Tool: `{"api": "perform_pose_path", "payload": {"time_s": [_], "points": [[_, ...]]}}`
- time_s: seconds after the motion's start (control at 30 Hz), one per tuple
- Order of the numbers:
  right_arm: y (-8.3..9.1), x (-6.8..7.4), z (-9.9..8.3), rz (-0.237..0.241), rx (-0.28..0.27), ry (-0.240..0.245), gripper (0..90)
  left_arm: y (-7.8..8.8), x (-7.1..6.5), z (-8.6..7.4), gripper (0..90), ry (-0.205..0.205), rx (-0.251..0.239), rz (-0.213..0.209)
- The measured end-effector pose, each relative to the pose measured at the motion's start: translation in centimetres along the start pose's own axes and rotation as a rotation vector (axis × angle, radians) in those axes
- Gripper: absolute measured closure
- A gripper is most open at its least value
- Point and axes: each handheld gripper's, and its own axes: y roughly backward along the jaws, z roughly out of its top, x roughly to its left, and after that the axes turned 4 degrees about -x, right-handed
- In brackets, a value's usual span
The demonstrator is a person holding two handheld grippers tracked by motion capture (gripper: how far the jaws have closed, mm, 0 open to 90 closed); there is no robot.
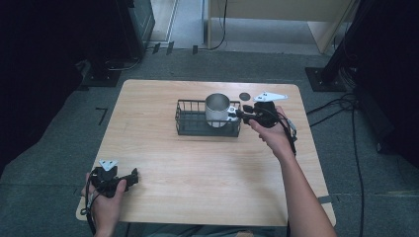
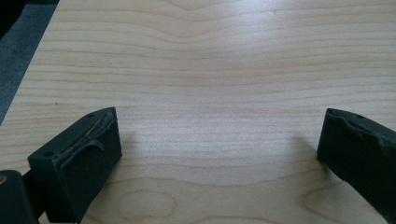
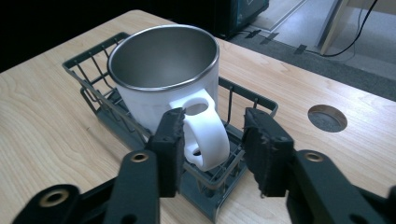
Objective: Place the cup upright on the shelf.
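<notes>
Mug (image 3: 163,77) stands upright in the wire basket (image 1: 184,124) near the table's (image 1: 197,168) far edge, its white handle (image 3: 205,135) between the parted jaws of the right gripper (image 3: 212,140), one pad beside it, while the left gripper (image 2: 219,149) rests open over bare wood at the near-left corner.

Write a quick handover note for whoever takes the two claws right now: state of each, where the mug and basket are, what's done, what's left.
Right claw: open, jaws either side of the mug's white handle, a gap on the right side; no grip on it.
Left claw: open, nothing between its jaws, over bare table at the near left corner.
Mug: upright in the wire basket, mid-table, handle over the basket's rim toward the right claw.
Done: mug sits in the basket.
Left: probably just back the right claw off the handle without tipping the mug.
</notes>
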Motion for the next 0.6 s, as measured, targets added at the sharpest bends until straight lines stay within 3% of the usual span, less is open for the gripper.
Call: {"api": "perform_pose_path", "payload": {"time_s": [0.17, 0.33, 0.43, 0.6], "points": [[1.5, 0.3, -0.6, -0.047, -0.017, -0.011, 37.2, 0.0, 0.0, 0.0, 0.0, 0.000, 0.000, 0.000], [3.3, 0.5, -1.4, -0.095, -0.015, -0.073, 12.5, 0.0, 0.0, 0.0, 0.0, 0.000, 0.000, 0.000], [4.2, 0.6, -2.0, -0.129, 0.000, -0.082, 0.0, 0.0, 0.0, 0.0, 0.0, 0.000, 0.000, 0.000], [5.8, 0.7, -3.0, -0.166, -0.017, -0.094, 0.0, 0.0, 0.0, 0.0, 0.0, 0.000, -0.001, 0.000]]}}
